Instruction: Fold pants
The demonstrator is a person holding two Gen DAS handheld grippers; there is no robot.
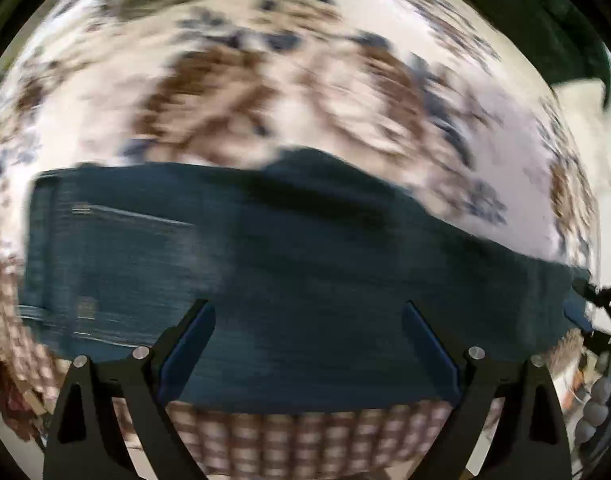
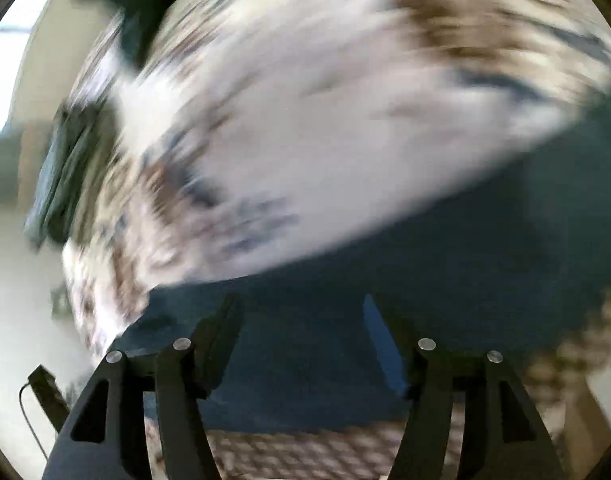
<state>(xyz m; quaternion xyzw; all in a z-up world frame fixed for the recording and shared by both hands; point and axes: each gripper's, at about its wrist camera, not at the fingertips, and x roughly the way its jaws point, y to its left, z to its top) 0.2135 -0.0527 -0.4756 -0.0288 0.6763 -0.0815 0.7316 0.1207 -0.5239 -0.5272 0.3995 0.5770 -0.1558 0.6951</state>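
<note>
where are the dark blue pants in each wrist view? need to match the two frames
Left wrist: pants form a wide band across the lower middle, just beyond the open left gripper.
Right wrist: pants fill the lower centre and right, beyond the open right gripper.
Shared landmark: the floral bedsheet beyond them.

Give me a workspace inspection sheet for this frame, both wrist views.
Surface: floral sheet, checked edge nearest the cameras; both views motion-blurred.
Job's things: dark blue pants spread flat across the sheet.
Clutter: dark green cloth at the sheet's edge.
Grippers: left gripper open over the pants; right gripper open over the pants; neither grips fabric.
Cables: thin cable low in the right view.
Surroundings: pale floor; rest too blurred.
</note>
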